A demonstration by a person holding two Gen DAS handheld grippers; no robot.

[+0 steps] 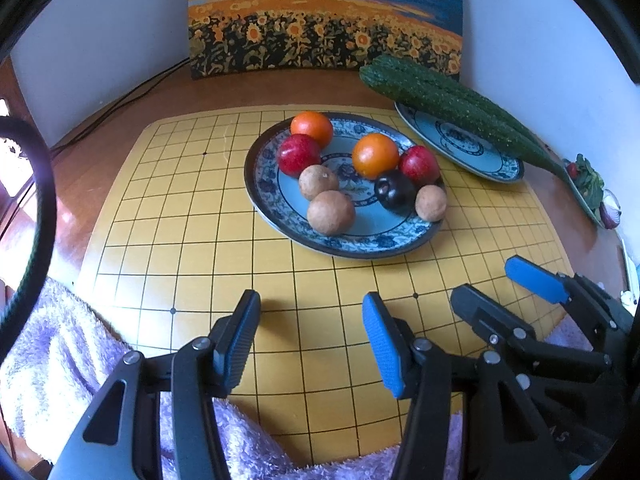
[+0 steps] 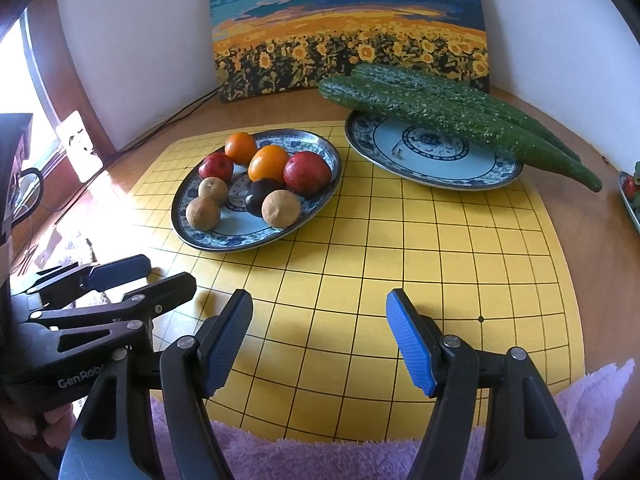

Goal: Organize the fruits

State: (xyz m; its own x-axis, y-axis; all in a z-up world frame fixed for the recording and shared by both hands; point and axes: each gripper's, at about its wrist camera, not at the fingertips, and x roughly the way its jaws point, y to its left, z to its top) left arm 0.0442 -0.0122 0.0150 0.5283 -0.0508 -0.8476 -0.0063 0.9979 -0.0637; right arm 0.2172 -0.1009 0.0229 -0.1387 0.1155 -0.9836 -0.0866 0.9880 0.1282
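Observation:
A blue patterned plate (image 1: 276,216) (image 2: 192,232) on the yellow grid board holds two oranges (image 1: 375,155) (image 2: 268,163), two red fruits (image 1: 299,155) (image 2: 307,173), three brown round fruits (image 1: 331,213) (image 2: 281,208) and one dark plum (image 1: 394,190) (image 2: 257,197). A second plate (image 1: 472,156) (image 2: 432,160) at the back right carries two cucumbers (image 1: 452,106) (image 2: 440,116). My left gripper (image 1: 312,344) (image 2: 132,276) is open and empty over the board's near edge. My right gripper (image 2: 320,344) (image 1: 508,284) is open and empty beside it.
A sunflower painting (image 1: 324,20) leans on the white wall behind. A purple fluffy towel (image 1: 52,368) (image 2: 320,456) lies at the near edge. A dish with vegetables (image 1: 592,192) sits at the far right. Cables (image 1: 120,100) run along the back left.

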